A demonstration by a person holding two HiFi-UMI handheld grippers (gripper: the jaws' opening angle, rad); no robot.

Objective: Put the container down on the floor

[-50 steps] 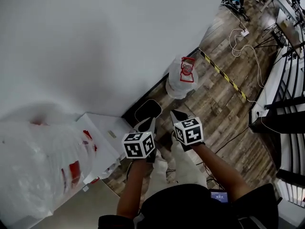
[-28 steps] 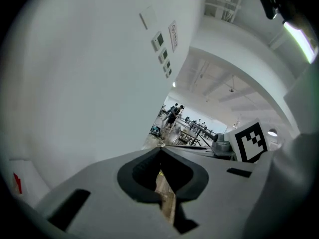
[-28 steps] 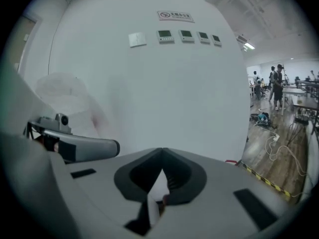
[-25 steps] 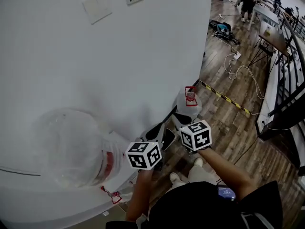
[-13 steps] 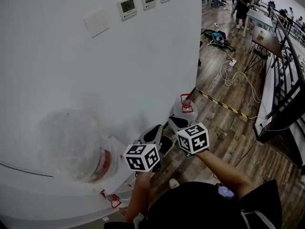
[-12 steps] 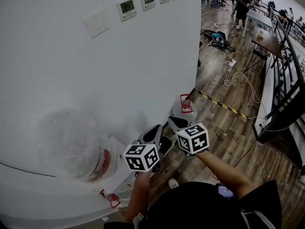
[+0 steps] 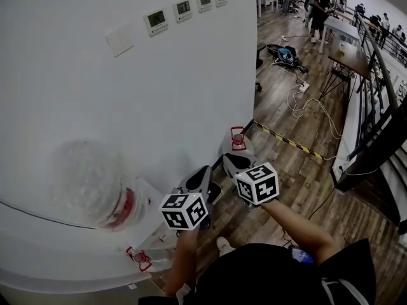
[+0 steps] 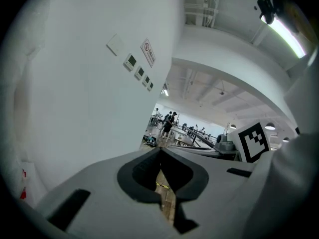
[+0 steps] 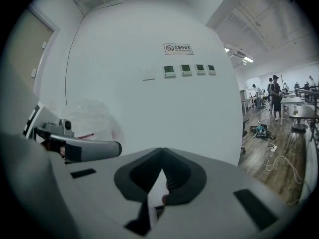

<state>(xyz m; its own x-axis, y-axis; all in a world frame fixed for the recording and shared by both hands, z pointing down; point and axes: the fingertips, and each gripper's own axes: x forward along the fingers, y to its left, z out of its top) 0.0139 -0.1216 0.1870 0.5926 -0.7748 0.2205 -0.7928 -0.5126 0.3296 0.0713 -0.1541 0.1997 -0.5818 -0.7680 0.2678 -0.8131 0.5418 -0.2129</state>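
Note:
A clear plastic container (image 7: 236,143) with a red cap and handle stands upright on the wooden floor against the white wall. My right gripper (image 7: 234,164) hovers just in front of it, shut and empty, and covers its lower part. My left gripper (image 7: 201,179) is beside it to the left, also shut and empty. In the left gripper view the jaws (image 8: 160,151) meet at their tips with nothing held. The right gripper view shows its closed jaws (image 9: 162,166) facing the curved wall.
A second large clear bottle (image 7: 89,182) sits upside down on a white dispenser at the left. Yellow-black tape (image 7: 289,142), cables (image 7: 304,104) and a bag (image 7: 282,53) lie on the floor. A dark railing (image 7: 375,132) runs along the right. People stand far off.
The head view has tilted up, showing more wall and room. Both grippers stay shut and side by side, slightly higher over the container, which stands unmoved on the floor.

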